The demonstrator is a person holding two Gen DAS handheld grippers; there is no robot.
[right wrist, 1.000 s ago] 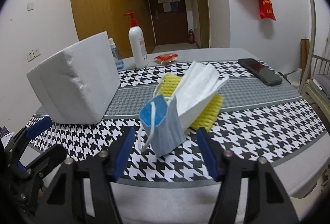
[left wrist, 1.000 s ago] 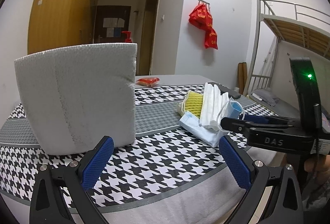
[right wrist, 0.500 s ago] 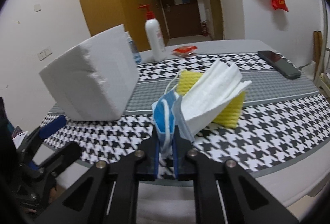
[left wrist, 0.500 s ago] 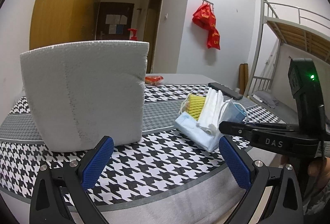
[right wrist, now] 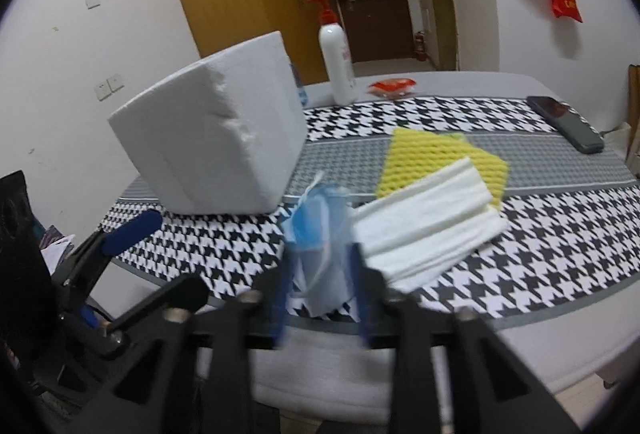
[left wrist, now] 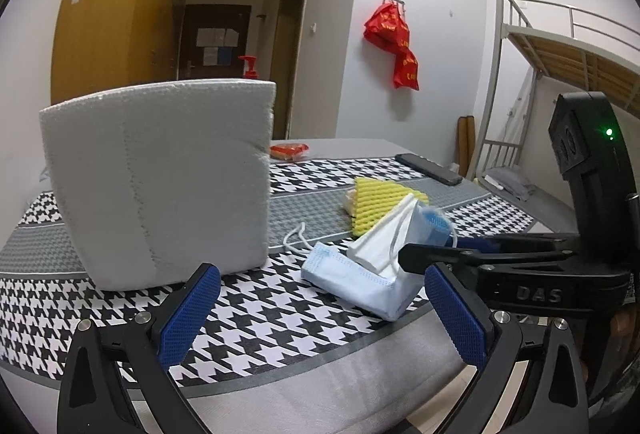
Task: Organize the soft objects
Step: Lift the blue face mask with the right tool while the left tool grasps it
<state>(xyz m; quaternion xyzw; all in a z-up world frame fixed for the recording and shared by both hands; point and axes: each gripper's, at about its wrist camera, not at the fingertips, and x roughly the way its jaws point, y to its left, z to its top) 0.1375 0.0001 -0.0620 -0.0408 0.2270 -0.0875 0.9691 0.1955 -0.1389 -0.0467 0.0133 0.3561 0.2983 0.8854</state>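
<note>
A blue face mask sits between the fingers of my right gripper, which is closed on its folded edge; in the left wrist view the mask trails across the table. A white folded cloth leans against the mask and rests on a yellow sponge cloth. A white foam box stands to the left. My left gripper is open and empty at the table's near edge, in front of the foam box.
A houndstooth table holds a white pump bottle, a red packet and a black phone at the back. A bunk bed stands to the right. My right gripper's body shows beside my left.
My right gripper closed on the blue mask and pulled it toward the near edge. The white cloth slid off the sponge and tipped flatter. My left gripper stayed open.
</note>
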